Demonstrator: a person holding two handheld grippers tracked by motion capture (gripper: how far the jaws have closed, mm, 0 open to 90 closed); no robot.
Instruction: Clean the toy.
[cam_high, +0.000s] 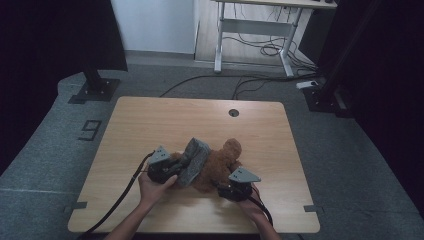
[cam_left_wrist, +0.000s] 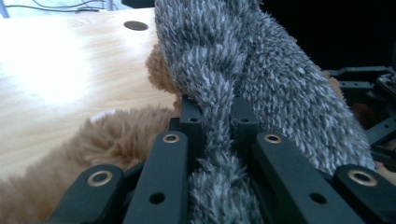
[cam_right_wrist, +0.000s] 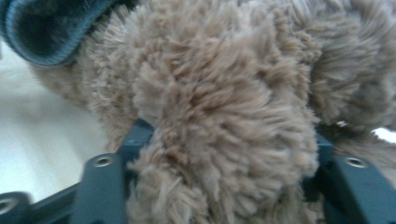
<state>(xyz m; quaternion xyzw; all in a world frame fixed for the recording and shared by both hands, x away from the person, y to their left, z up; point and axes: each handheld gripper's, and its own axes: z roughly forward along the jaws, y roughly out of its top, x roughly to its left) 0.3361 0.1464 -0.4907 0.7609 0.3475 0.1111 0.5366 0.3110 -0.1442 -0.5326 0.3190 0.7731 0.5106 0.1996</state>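
Left gripper (cam_high: 167, 169): jaws closed on a fold of the grey fuzzy garment (cam_high: 194, 161); the left gripper view shows the grey pile (cam_left_wrist: 219, 121) pinched between the two black jaws and rising above them. The left hand (cam_high: 152, 189) grasps the gripper from behind, forearm entering from the near edge of the table (cam_high: 150, 125), cable trailing back along it.

Right gripper (cam_high: 235, 189): jaws clamped on a thick tuft of the brown plush toy (cam_high: 220, 162); the right gripper view shows the brown fur (cam_right_wrist: 224, 116) bulging between and over the jaws, with a ribbed grey hem (cam_right_wrist: 42, 51) of the garment above and to one side of the toy. The right hand (cam_high: 252, 206) holds the gripper low, forearm angled in from the near edge.

Position: the plush toy lies on the table just nearer than centre, between the two grippers. The garment stands up against the toy's left side, touching it and overlapping it.

Markings: a dark figure "9" (cam_high: 90, 130) lies on the grey floor left of the table. No writing legible on the toy, garment or grippers. A round grommet hole (cam_high: 233, 112) sits near the table's far edge, beyond the toy.
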